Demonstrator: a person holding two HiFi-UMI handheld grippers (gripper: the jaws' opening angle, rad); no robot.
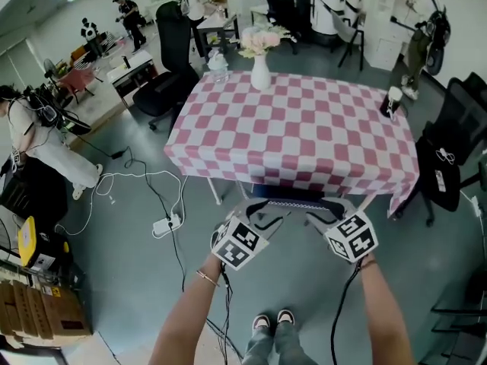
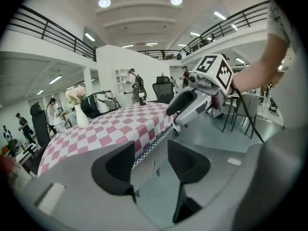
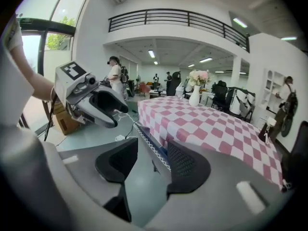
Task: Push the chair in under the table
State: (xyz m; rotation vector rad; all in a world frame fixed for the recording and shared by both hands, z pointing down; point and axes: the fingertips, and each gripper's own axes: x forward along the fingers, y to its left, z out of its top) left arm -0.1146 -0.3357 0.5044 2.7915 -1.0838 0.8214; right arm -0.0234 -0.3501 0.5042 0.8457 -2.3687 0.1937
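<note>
At the table's (image 1: pixel 304 131) near edge, the chair (image 1: pixel 295 203) seems already tucked under the checked cloth (image 1: pixel 228 169). Left tool (image 2: pixel 150 159) and right tool (image 3: pixel 150 163) both gape wide and empty near it. Withdraw them evenly, clear of the hem.

No words, numbers or brands can be read in any view. The cube (image 1: pixel 240 243) on the left claw (image 1: pixel 268 219) and the cube (image 1: pixel 352 236) on the right claw (image 1: pixel 319 217) bear only black-and-white square patterns. Marks on the cardboard boxes (image 1: pixel 34 310), lower left, are too small to read.
</note>
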